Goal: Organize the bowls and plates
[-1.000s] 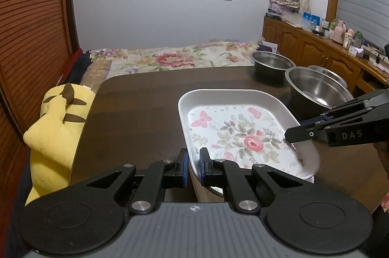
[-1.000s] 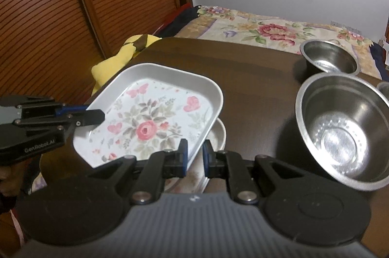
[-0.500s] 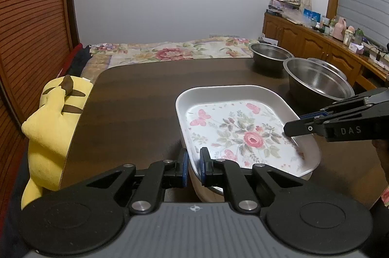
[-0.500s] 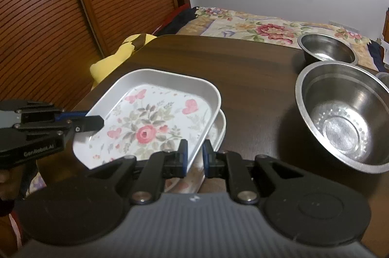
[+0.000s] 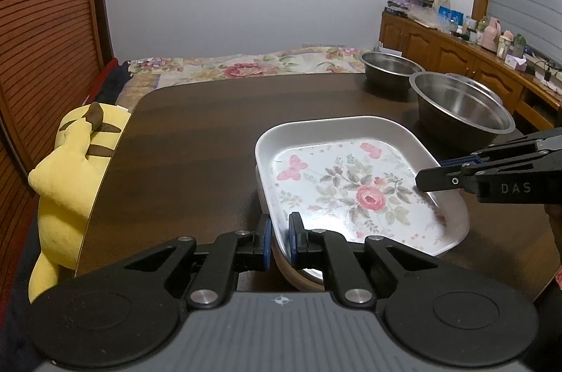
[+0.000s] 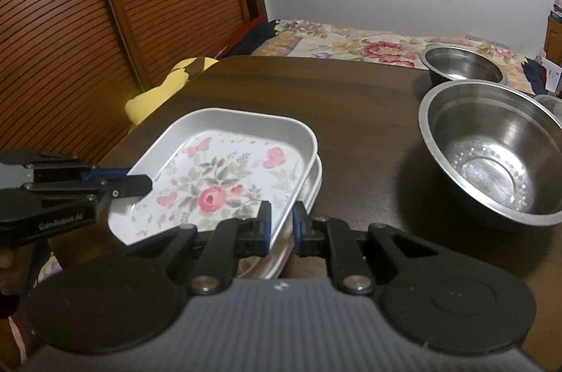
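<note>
Near the counter's point(image 5: 196, 140) front edge, both grippers, left point(image 5: 280, 233) and right point(image 6: 281, 224), have fingers clamped on opposite rims of the floral plate point(image 5: 351, 182), apparently just above another plate point(image 6: 314, 186); next: lower level, then release.

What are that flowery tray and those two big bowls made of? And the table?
Flowered tray: probably thin metal, matte pale rim, printed floral base; enamel or melamine is possible. Large bowl and small bowl: stainless steel by their look, shiny grey with reflections. Table: dark wood or wood veneer, grain visible, slight sheen.
</note>
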`<action>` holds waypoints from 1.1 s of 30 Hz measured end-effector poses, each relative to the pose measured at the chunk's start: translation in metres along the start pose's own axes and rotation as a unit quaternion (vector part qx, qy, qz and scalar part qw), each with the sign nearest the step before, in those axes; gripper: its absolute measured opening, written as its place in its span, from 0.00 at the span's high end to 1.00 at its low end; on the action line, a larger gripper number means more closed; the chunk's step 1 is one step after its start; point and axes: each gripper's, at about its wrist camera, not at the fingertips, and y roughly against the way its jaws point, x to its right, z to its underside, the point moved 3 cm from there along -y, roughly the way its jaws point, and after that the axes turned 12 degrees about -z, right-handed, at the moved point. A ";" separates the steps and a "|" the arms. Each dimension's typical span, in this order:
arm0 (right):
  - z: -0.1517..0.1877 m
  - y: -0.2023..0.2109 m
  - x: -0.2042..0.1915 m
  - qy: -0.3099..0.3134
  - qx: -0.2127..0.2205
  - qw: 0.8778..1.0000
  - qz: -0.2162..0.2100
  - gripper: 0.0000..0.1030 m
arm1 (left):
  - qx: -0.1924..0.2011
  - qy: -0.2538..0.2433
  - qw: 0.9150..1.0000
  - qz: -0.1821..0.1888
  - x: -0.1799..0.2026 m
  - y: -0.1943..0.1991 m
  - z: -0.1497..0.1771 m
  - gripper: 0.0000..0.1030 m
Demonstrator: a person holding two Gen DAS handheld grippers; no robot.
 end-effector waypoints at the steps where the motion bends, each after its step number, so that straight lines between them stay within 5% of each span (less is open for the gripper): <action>1: 0.001 0.000 0.000 -0.001 0.001 1.000 0.000 0.86 | 0.001 -0.001 1.000 -0.001 0.000 0.000 0.000 0.89; 33: 0.010 0.000 0.002 -0.015 0.023 1.000 0.000 0.85 | 0.003 -0.008 1.000 -0.013 0.001 -0.007 0.007 0.89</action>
